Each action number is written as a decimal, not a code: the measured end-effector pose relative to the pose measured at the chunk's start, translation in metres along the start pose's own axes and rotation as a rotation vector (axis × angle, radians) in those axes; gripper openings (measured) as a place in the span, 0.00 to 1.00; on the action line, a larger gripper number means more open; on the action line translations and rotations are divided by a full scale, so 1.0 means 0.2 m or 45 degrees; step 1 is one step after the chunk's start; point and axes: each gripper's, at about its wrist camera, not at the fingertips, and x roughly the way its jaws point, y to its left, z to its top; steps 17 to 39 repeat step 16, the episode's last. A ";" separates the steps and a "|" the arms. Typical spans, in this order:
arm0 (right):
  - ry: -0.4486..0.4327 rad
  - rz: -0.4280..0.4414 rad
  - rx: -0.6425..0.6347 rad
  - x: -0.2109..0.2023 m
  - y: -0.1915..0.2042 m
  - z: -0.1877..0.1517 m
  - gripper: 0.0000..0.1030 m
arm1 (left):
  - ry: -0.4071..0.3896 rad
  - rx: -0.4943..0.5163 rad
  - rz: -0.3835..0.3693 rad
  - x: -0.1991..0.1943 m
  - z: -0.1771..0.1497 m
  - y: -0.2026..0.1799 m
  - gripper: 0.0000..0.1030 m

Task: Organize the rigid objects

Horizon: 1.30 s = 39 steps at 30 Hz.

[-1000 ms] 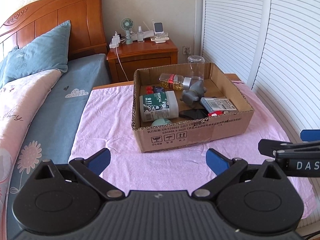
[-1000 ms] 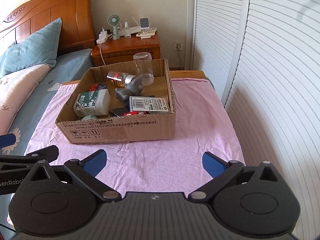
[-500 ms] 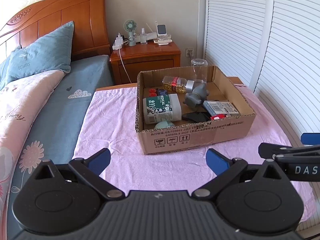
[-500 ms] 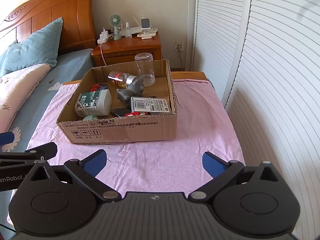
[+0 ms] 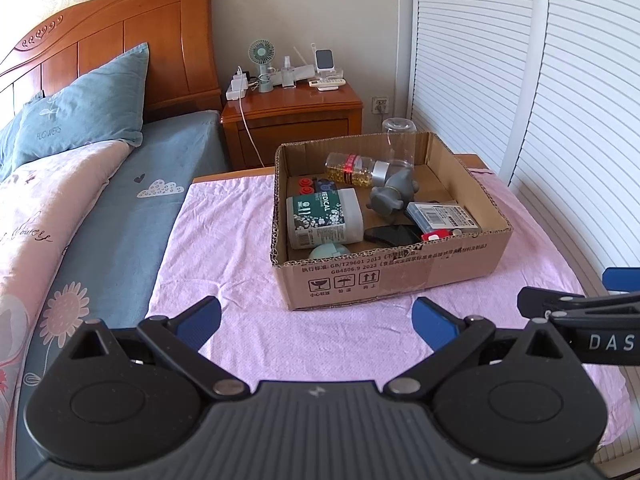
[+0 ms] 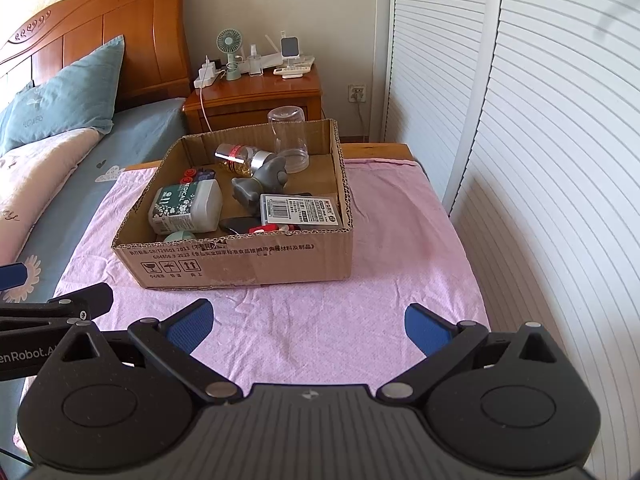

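You read "MEDICAL" on the white bottle (image 5: 324, 220), "GB/T29601 2013" on the box (image 5: 392, 276), "FLOWERS" on the pillow (image 5: 80, 108).

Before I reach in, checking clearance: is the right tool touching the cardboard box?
Apart. The right wrist view shows bare pink cloth between the open right tool and the cardboard box.

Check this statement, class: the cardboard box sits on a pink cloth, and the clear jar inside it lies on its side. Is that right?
One detail is wrong. The clear jar stands upright in the cardboard box, mouth down, as the right wrist view shows. The box does sit on the pink cloth.
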 end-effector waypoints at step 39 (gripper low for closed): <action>-0.004 0.000 0.005 -0.01 -0.01 0.00 1.00 | -0.003 0.007 0.000 0.00 0.00 -0.01 0.98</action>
